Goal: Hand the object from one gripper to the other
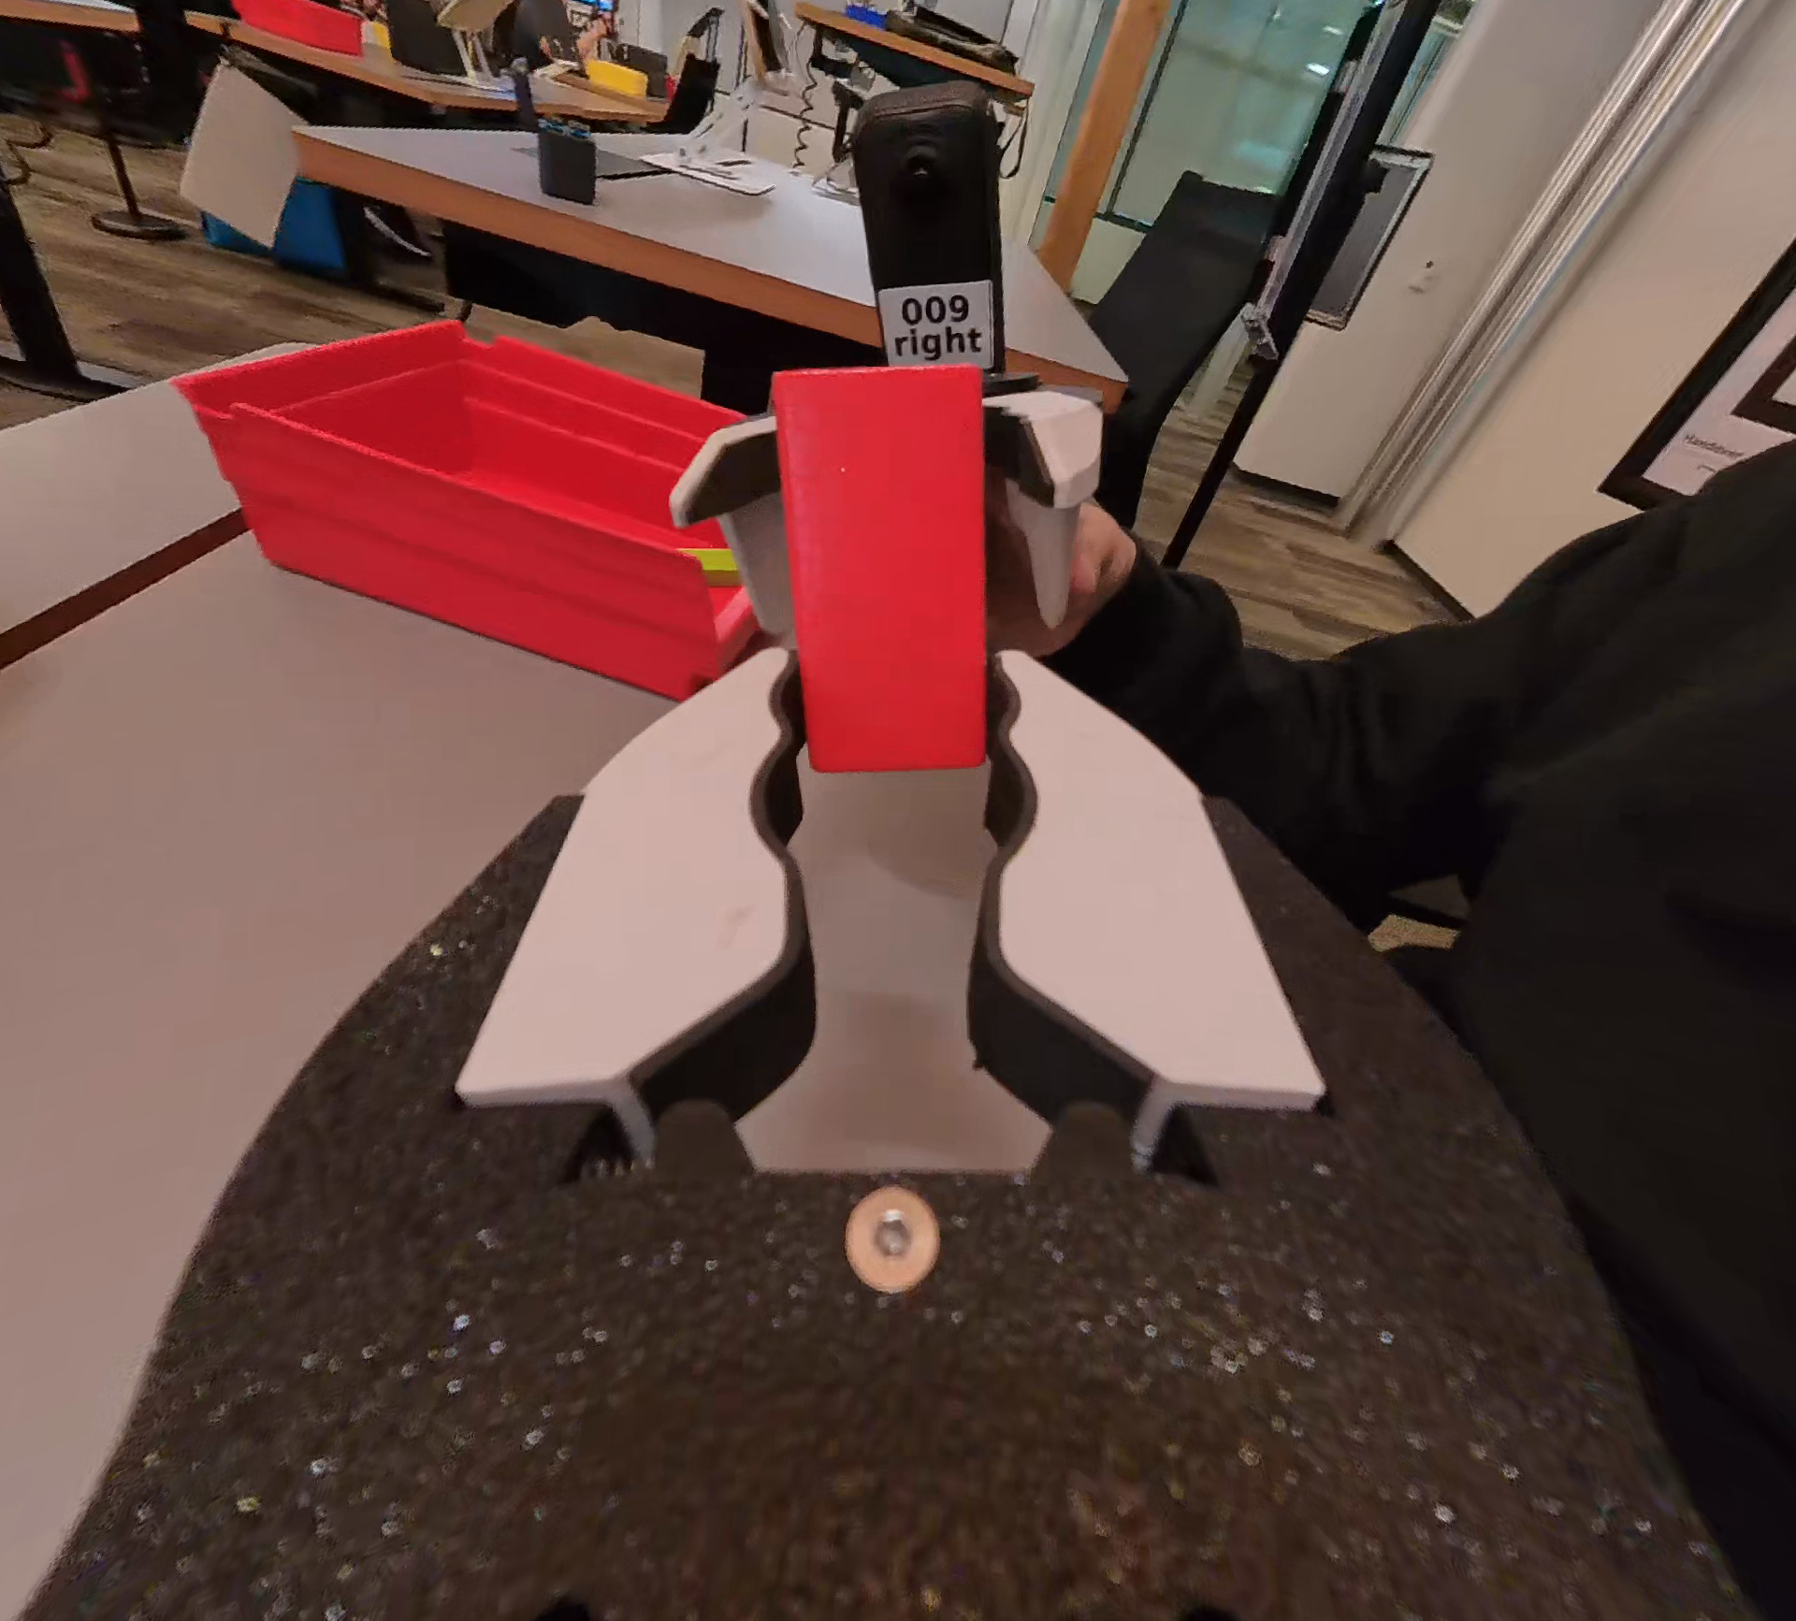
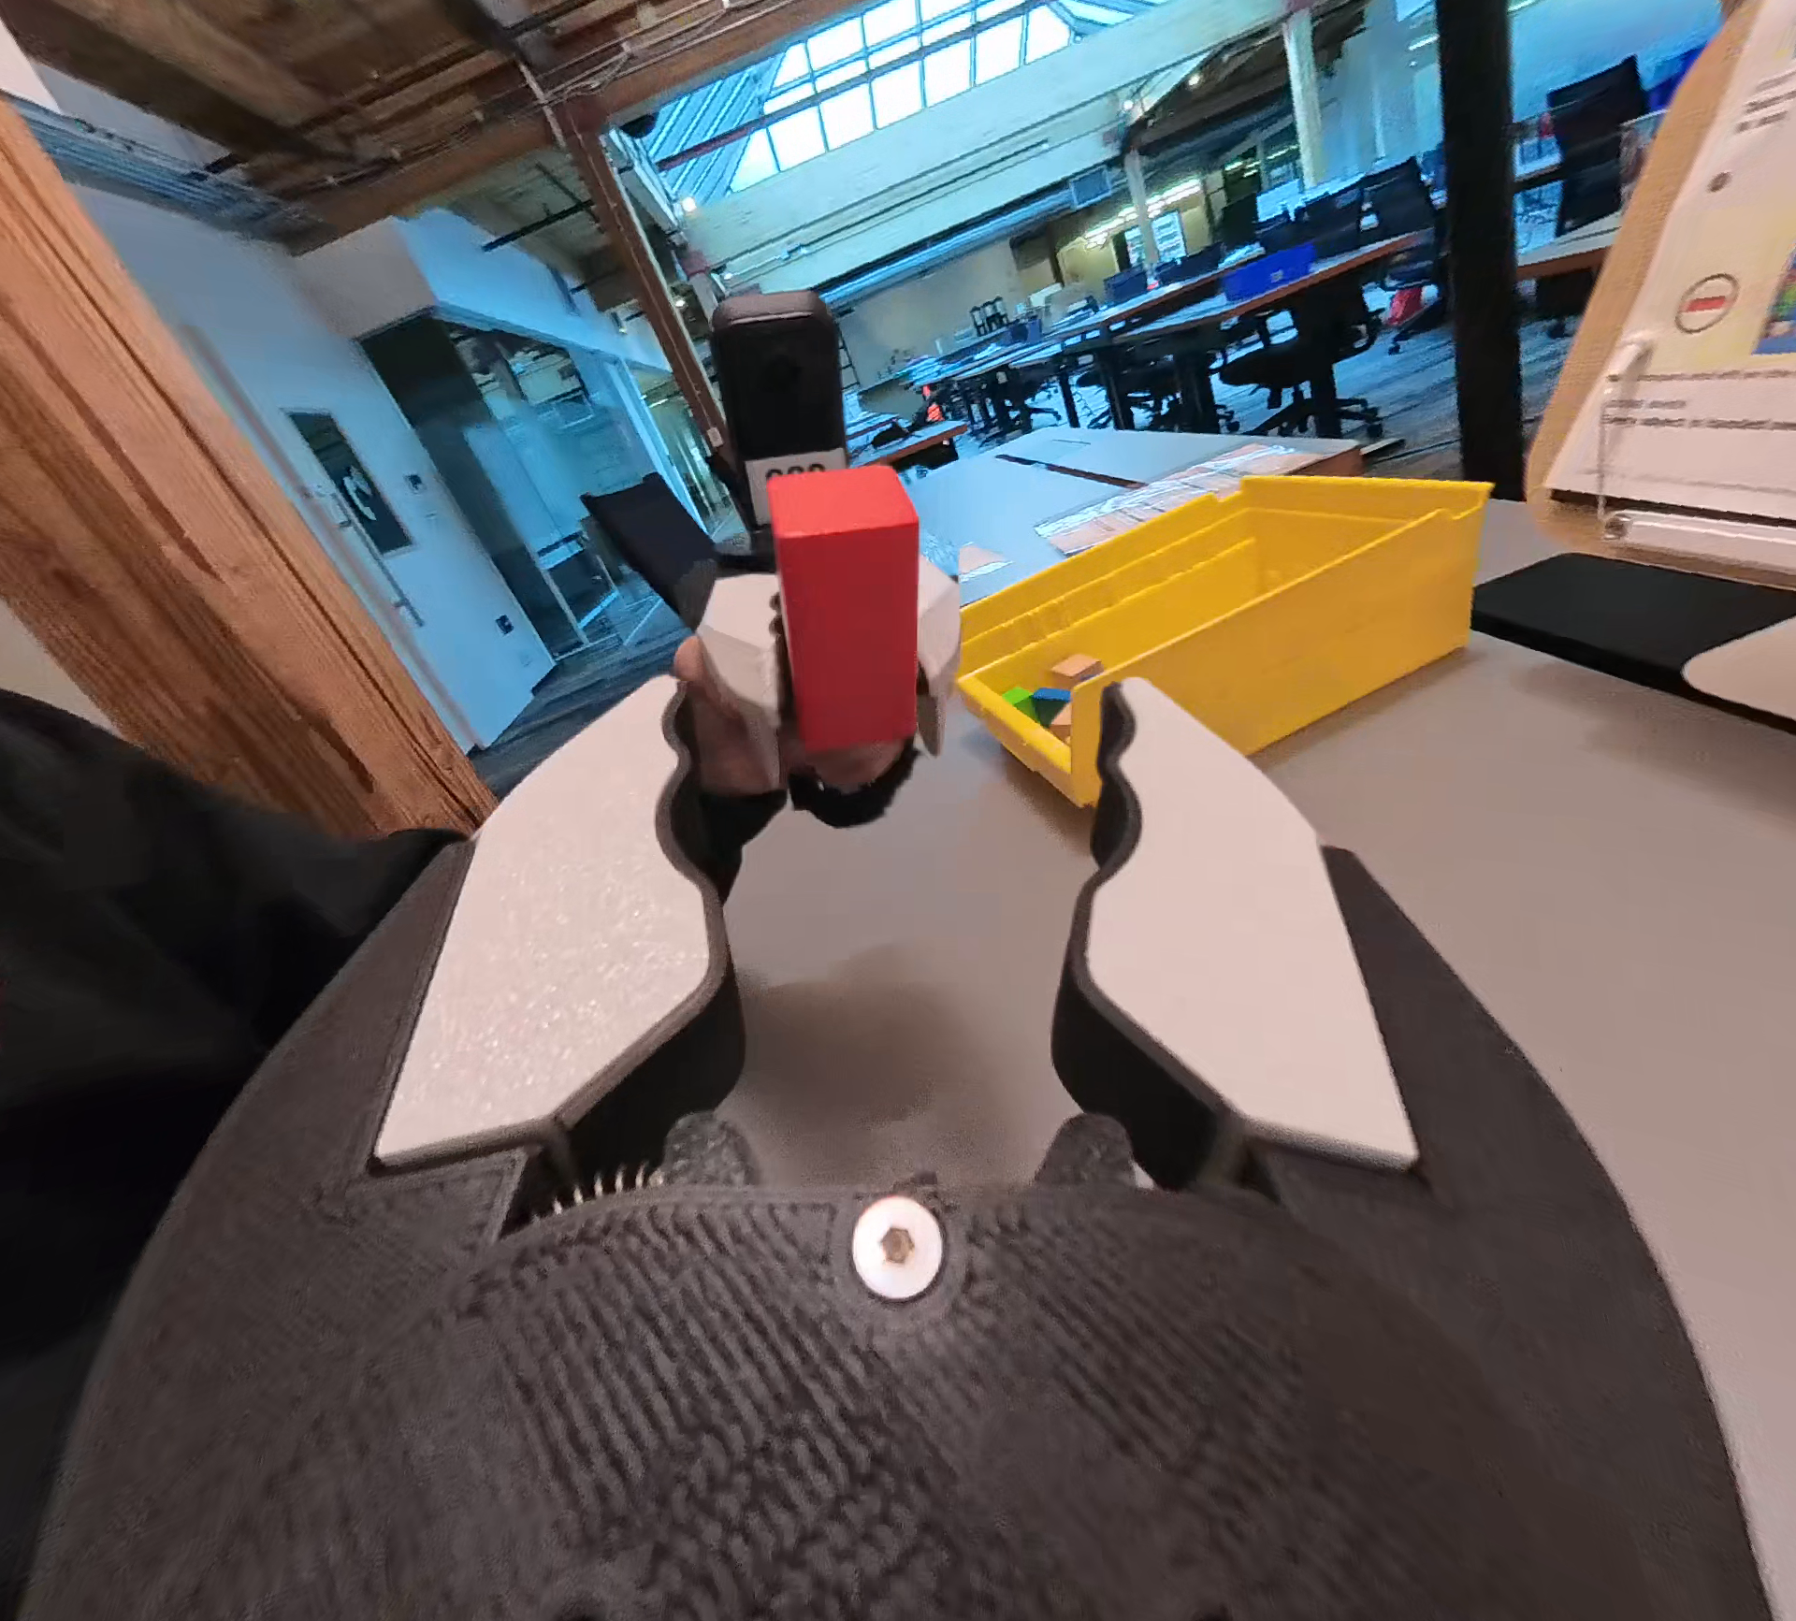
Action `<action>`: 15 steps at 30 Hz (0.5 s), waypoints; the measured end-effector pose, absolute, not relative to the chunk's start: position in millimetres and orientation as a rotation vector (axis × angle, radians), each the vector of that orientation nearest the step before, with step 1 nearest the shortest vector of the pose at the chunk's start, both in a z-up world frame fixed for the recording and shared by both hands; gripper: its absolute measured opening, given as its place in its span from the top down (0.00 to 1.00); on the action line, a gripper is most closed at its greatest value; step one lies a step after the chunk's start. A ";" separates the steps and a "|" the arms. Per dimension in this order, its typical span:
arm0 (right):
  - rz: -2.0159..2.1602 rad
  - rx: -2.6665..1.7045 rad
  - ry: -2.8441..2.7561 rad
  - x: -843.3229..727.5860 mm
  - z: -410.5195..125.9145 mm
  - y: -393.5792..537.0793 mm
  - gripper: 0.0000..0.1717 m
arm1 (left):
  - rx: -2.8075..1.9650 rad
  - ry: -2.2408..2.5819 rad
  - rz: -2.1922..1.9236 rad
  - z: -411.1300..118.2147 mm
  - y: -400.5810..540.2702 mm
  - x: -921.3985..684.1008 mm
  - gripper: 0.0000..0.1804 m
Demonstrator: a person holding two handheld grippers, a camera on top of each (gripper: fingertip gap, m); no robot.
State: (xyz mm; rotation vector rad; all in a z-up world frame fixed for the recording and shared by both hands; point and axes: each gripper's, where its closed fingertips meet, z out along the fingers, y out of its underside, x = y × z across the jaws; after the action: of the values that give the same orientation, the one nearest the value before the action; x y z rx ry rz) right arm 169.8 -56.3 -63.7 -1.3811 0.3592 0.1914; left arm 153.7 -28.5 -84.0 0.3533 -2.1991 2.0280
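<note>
Left hand-held gripper (image 1: 894,700) clamped on upright red block (image 1: 884,564), pads pressing both sides. Right hand-held gripper (image 2: 894,739) spread wide, bare, facing it. Red bin (image 1: 437,486) at ten o'clock, yellow bin (image 2: 1263,603) at two o'clock, on tabletop (image 1: 292,797).

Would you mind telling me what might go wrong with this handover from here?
1. The left gripper pinches only the lower end of the upright red block, so a nudge could tilt it.
2. The right gripper is open with the block beyond its fingertips; closing now would likely miss.
3. If the block drops, it lands on the table, outside the yellow bin.
</note>
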 end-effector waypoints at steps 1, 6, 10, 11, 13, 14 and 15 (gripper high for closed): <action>0.193 -1.380 0.348 167.7 -63.2 -53.3 0.55 | 0.346 -2.192 2.026 -84.9 -34.6 151.5 0.81; 0.218 -1.358 0.312 162.3 -61.0 -47.2 0.59 | 0.313 -2.219 1.989 -95.1 -54.5 145.5 0.81; 0.225 -1.371 0.265 157.1 -63.8 -42.1 0.69 | 0.318 -2.182 1.990 -99.9 -61.8 144.7 0.81; 0.229 -1.393 0.247 155.1 -67.9 -39.5 0.76 | 0.322 -2.180 1.987 -101.7 -62.9 144.6 0.81; 0.217 -1.410 0.236 154.7 -72.1 -37.2 0.80 | 0.328 -2.175 1.984 -105.4 -63.1 144.6 0.81; 0.217 -1.427 0.239 154.7 -74.1 -36.6 0.79 | 0.335 -2.166 1.988 -106.5 -63.0 144.7 0.81; 0.215 -1.443 0.243 154.8 -75.7 -36.4 0.79 | 0.342 -2.160 1.993 -107.7 -63.2 145.0 0.81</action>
State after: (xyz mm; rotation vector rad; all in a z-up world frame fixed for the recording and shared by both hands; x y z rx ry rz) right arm 154.8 -36.4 -75.7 -1.4427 0.2425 0.2151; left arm 145.0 -63.2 -107.7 0.3418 -2.1601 1.9932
